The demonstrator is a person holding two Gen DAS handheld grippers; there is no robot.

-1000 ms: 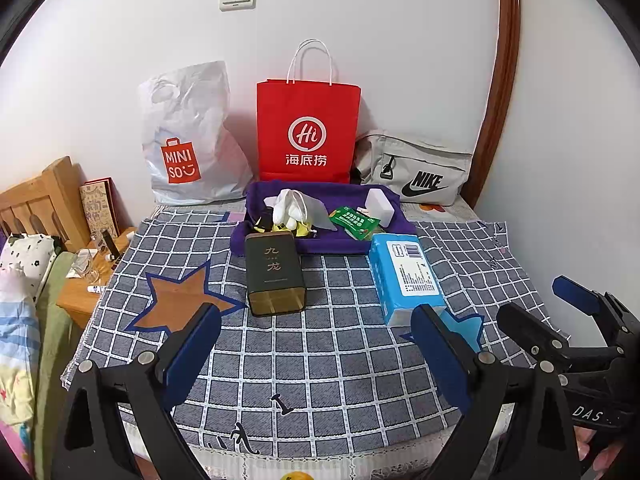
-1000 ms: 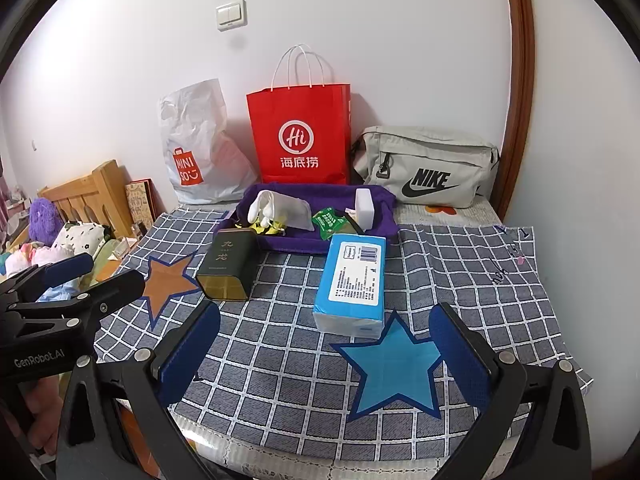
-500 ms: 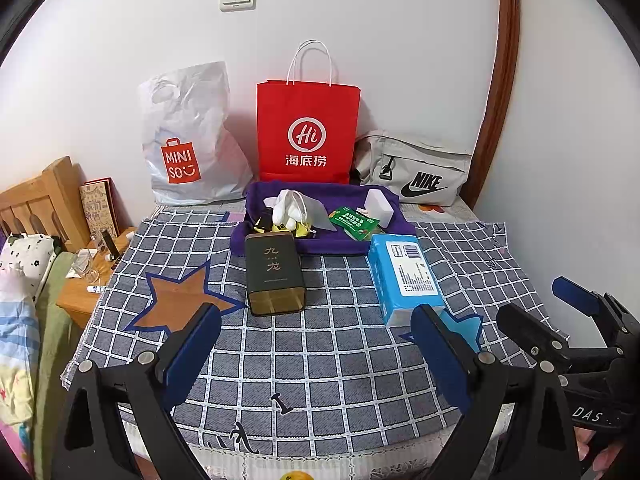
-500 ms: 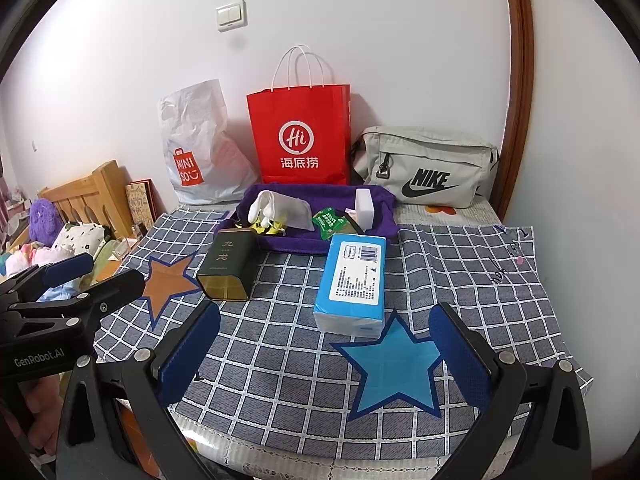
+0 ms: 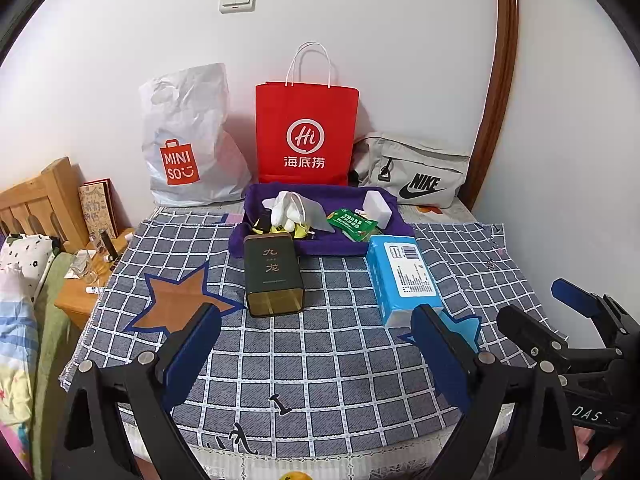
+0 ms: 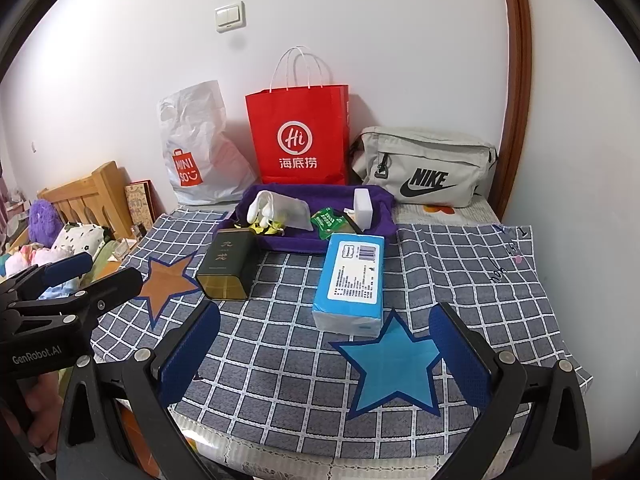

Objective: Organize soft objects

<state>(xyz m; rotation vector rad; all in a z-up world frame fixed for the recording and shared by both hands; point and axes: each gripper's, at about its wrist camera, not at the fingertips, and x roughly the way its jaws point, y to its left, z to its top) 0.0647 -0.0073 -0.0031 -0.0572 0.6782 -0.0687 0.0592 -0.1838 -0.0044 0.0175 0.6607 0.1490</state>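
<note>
A blue tissue pack [image 5: 402,278] [image 6: 352,280] lies on the checked cloth, right of a dark tea tin [image 5: 273,276] [image 6: 228,264]. Behind both sits a purple tray [image 5: 320,246] [image 6: 296,242] holding a white pouch [image 5: 294,210] [image 6: 280,210], a green packet [image 5: 352,224] [image 6: 328,220] and a white block [image 5: 377,208] [image 6: 363,206]. My left gripper [image 5: 316,354] hovers open near the table's front edge, empty. My right gripper [image 6: 324,354] is open and empty too, just in front of the tissue pack.
A white Miniso bag [image 5: 188,140], a red paper bag [image 5: 306,132] and a grey Nike bag [image 5: 416,172] stand against the back wall. A wooden bed frame [image 5: 36,204] and bedding lie left of the table. The right gripper's body [image 5: 568,340] shows at right.
</note>
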